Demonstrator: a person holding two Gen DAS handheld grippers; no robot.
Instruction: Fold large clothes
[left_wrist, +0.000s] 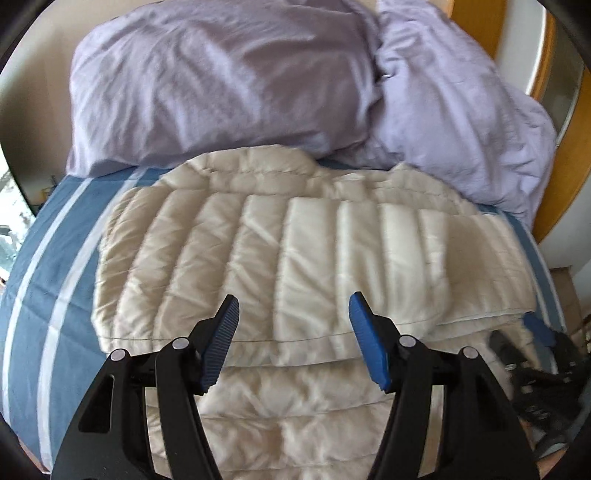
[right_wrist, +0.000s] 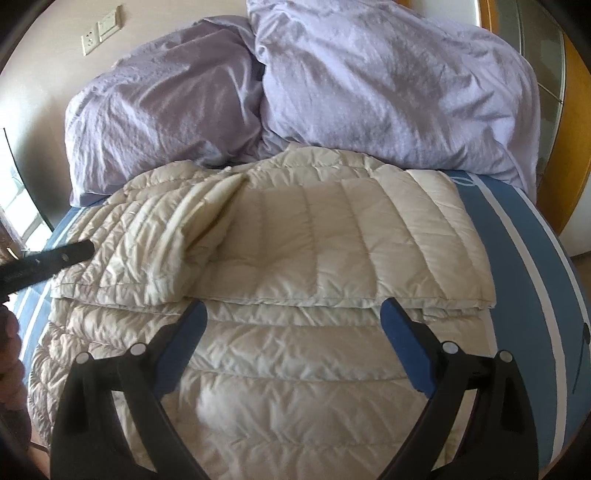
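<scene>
Jacket (right_wrist: 314, 236) lies folded on bed (left_wrist: 55, 258); both tools gape empty.

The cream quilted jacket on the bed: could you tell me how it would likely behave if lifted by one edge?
The cream quilted jacket would probably flop and unfold; its folded layers drape loosely. The puffy channels suggest it is light for its bulk. Its sheen hints it may slip between the fingers.

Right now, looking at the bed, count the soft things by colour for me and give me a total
Cream: 1, the quilted puffer jacket, partly folded.
Lilac: 2, the crumpled pillow and the bunched duvet beside it.
Blue with white stripes: 1, the bed sheet underneath.
Total: 4
</scene>
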